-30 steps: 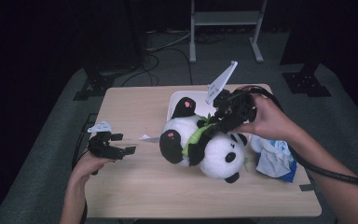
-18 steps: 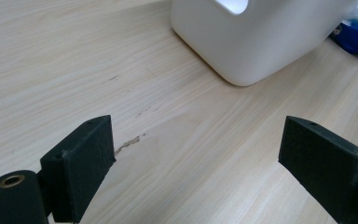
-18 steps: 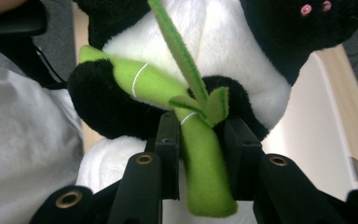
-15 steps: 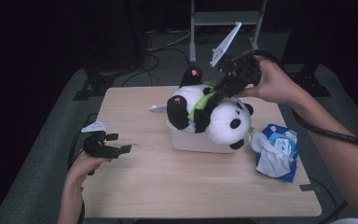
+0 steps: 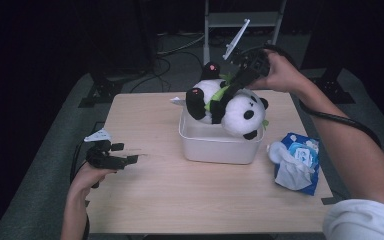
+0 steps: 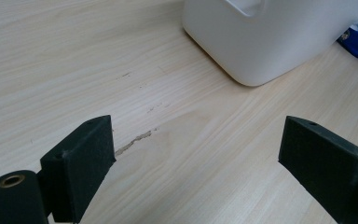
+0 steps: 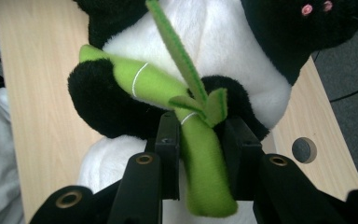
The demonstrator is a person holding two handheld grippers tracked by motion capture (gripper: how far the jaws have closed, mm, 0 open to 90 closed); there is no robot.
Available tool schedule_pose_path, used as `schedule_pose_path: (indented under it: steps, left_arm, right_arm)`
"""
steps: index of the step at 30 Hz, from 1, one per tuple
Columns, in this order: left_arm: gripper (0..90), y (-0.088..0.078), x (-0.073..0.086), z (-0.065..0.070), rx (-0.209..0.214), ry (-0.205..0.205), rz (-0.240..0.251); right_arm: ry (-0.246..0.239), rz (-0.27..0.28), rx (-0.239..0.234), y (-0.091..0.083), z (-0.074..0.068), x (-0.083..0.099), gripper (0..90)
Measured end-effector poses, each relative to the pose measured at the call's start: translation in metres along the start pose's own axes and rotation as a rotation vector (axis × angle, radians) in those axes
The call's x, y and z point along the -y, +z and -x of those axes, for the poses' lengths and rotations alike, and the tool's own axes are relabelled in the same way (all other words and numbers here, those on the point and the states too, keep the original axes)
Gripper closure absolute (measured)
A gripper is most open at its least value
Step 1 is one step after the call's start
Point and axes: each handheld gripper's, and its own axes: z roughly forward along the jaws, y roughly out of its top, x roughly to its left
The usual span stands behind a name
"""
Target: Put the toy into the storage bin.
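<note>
Pinching soft green felt bamboo [image 7: 200,154]: right claw [image 7: 199,156], fluffy panda [image 5: 230,102].

A pale wooden table [image 5: 170,195] carries a white tub [image 5: 215,145] — beside it, a blue wipes packet [image 5: 300,160].

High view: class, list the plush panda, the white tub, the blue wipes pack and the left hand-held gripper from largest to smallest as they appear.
1. White tub and plush panda: about alike; the panda hides part of the tub, so unranked.
2. Blue wipes pack.
3. Left hand-held gripper, smallest.
</note>
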Motion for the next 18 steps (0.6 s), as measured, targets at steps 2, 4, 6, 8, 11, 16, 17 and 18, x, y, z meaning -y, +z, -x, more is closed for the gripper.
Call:
schedule_pose_path:
  steps: [2,4,6,8,11,16,17,18]
  left_arm:
    - [9.2,0.0,0.0,0.0,0.0,0.001,-0.002]
    - [9.2,0.0,0.0,0.0,-0.002,0.0,-0.003]
    - [9.2,0.0,0.0,0.0,-0.002,0.002,-0.007]
    - [9.2,0.0,0.001,-0.001,-0.004,0.001,-0.005]
    - [9.2,0.0,0.001,-0.001,-0.002,0.002,-0.004]
    - [9.2,0.0,0.0,0.0,0.002,0.004,-0.006]
    - [9.2,0.0,0.0,0.0,0.003,0.004,-0.006]
    - [9.2,0.0,0.0,0.0,0.002,0.005,-0.005]
  right_arm:
    - [0.005,-0.005,-0.009,0.011,0.006,0.001,69.9]
    - [0.01,-0.012,-0.018,0.022,0.009,0.002,69.9]
    - [0.002,-0.023,-0.035,0.031,0.011,0.003,69.9]
    - [0.007,-0.029,-0.049,0.038,0.01,0.004,69.9]
    - [0.009,-0.016,-0.065,0.043,0.008,0.005,69.9]
    - [0.004,-0.007,-0.081,0.047,0.003,0.005,69.9]
    - [0.005,-0.007,-0.084,0.047,0.001,0.005,69.9]
    - [0.001,-0.005,-0.088,0.048,-0.001,0.005,69.9]
